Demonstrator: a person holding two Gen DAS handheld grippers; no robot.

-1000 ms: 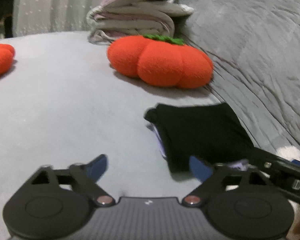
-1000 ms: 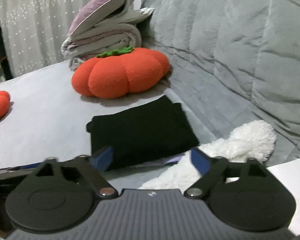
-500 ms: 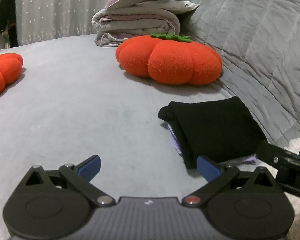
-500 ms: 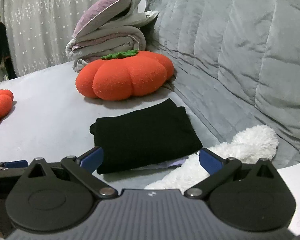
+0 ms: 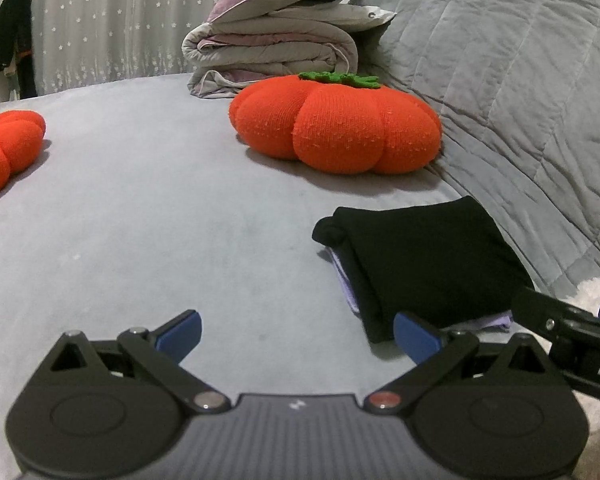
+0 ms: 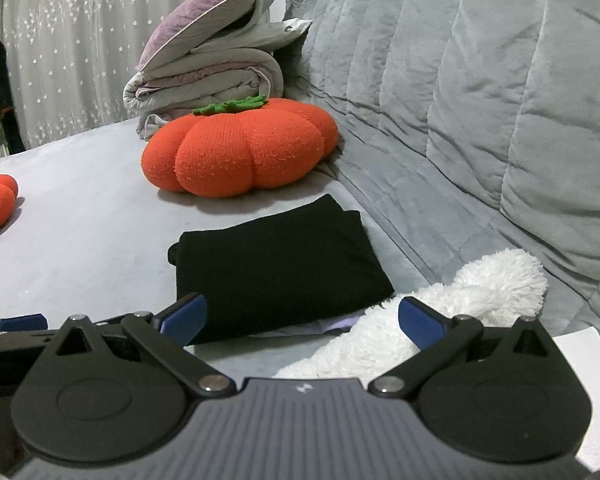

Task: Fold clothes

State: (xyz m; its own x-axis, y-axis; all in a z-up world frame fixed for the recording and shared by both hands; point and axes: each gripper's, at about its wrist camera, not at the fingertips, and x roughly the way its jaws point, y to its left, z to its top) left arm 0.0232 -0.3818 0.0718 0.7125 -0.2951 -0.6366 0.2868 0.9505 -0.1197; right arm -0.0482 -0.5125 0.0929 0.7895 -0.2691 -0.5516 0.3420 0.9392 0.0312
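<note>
Both tongs are hanging released and empty: your left tongs (image 5: 296, 334) are hovering over bare grey bed (image 5: 140, 220), your right tongs (image 6: 300, 318) just short of the folded black garment (image 6: 276, 264). Over the last second you are drawing both back from that garment, which is lying flat as a neat rectangle on the bed, a sliver of lilac cloth (image 5: 346, 288) peeking from beneath it. That retreat suggests this piece is finished and you are freeing yourself for the next one. Room is opening to your left, where the bed is running bare toward a small orange cushion (image 5: 4, 152); ahead, the pumpkin cushion (image 6: 240, 148) is sitting near the garment's far edge, with a stack of folded bedding (image 6: 204, 76) behind it. To the right, the quilted grey backrest (image 6: 480, 100) is hemming the garment in closely, and a fluffy white item (image 6: 480, 292) is touching its near corner, beside a white sheet of paper (image 6: 588, 380).
</note>
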